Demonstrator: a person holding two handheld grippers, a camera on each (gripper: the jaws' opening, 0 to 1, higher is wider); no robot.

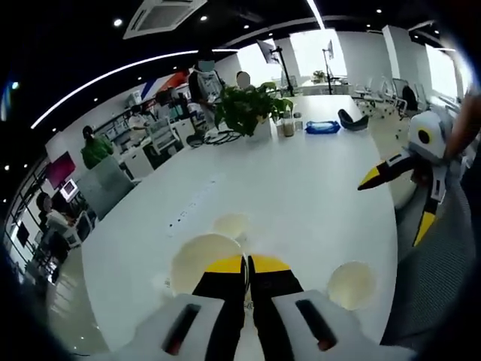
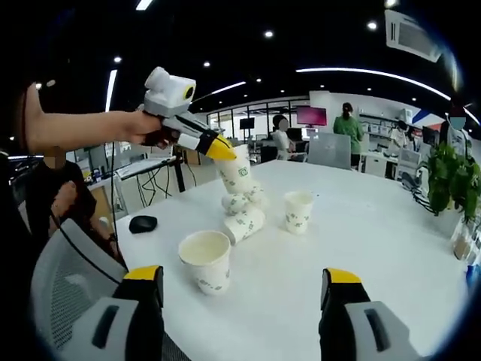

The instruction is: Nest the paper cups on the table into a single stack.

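Nesting paper cups on the white table [image 2: 376, 248].
Left gripper [image 2: 222, 149], jaws clamped on a lifted cup [image 2: 236, 174]; right gripper [image 2: 244, 289], jaws apart, empty. Lower it squarely into the upright cup [image 2: 206, 260], avoiding the toppled cup [image 2: 246, 222].

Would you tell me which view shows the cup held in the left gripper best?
The right gripper view: the left gripper pinches the held cup by its rim, seen side-on above the table. In the left gripper view, that cup shows from above, partly hidden by the jaws.
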